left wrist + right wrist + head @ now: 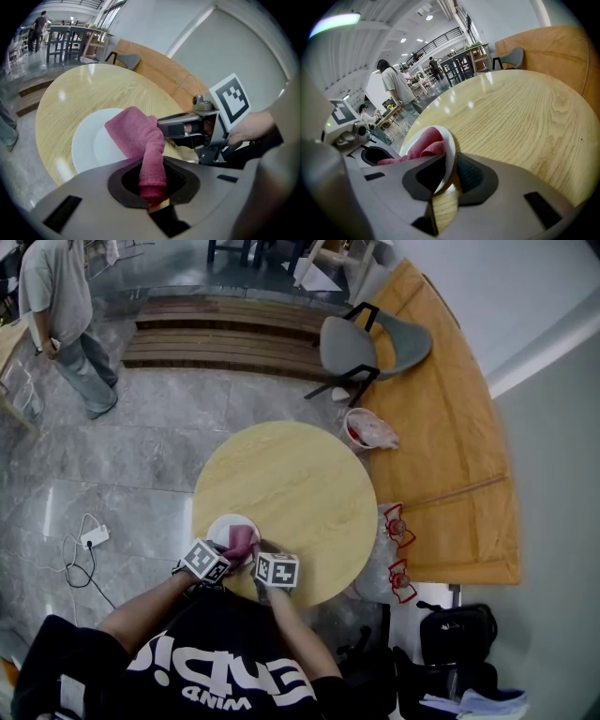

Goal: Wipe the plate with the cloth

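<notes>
While the right gripper [446, 177] clamps the plate [86, 145] by its rim to steady it, the left gripper [153, 190] pinches the cloth [136, 133] for wiping.

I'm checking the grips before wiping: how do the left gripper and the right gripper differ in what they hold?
The left gripper is shut on a soft pink cloth; the right gripper is shut on the rim of the white plate. The left gripper's cloth drapes onto the plate; the right gripper's plate sits on the wooden table. Both are side by side at the table's near edge.
</notes>
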The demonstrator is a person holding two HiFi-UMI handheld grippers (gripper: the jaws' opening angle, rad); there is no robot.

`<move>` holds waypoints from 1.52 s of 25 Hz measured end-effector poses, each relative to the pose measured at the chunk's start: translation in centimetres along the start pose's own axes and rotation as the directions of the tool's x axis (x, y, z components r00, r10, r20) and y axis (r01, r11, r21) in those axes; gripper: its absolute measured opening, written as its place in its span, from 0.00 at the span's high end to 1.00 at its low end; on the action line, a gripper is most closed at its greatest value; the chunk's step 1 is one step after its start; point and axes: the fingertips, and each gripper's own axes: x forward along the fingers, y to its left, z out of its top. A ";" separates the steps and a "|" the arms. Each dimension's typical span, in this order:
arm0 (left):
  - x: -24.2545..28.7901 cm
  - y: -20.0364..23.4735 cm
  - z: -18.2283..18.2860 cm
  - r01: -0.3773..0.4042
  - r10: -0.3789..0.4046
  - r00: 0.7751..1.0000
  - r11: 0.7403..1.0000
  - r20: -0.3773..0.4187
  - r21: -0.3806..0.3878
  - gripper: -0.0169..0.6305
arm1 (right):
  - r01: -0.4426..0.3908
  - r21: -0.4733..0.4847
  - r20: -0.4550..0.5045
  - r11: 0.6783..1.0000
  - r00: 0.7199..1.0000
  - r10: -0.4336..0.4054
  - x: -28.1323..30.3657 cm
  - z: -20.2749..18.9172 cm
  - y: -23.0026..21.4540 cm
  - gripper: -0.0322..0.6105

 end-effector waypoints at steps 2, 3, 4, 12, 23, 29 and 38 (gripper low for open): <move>-0.1 0.3 -0.2 -0.001 0.001 1.000 1.000 0.006 -0.011 0.89 | 0.000 -0.001 -0.001 1.000 1.000 0.000 0.0 0.0 0.0 0.81; -0.1 0.4 -0.2 -0.002 0.003 1.000 1.000 0.009 -0.016 0.89 | -0.002 -0.001 -0.001 1.000 1.000 0.002 0.0 0.0 0.1 0.81; -0.2 0.5 -0.2 -0.004 0.004 1.000 1.000 0.012 -0.019 0.89 | -0.004 -0.001 -0.002 1.000 1.000 0.004 0.1 0.0 0.1 0.81; -1.1 1.2 0.0 -0.016 0.017 0.999 1.000 0.029 -0.012 0.89 | -0.006 -0.004 -0.007 1.000 1.000 0.006 0.0 0.0 0.1 0.81; -2.0 2.9 -0.5 -0.046 0.047 0.999 0.999 0.016 -0.027 0.89 | -0.016 -0.006 -0.005 1.000 1.000 0.016 0.1 0.1 0.1 0.81; -2.2 3.3 0.0 -0.065 0.065 0.997 0.998 0.036 -0.008 0.89 | -0.017 -0.008 -0.006 1.000 1.000 0.017 0.1 0.1 0.1 0.81; -2.8 4.9 0.2 -0.108 0.110 0.993 0.993 0.053 -0.040 0.89 | -0.024 -0.007 0.000 1.000 1.000 0.024 0.0 0.0 0.2 0.81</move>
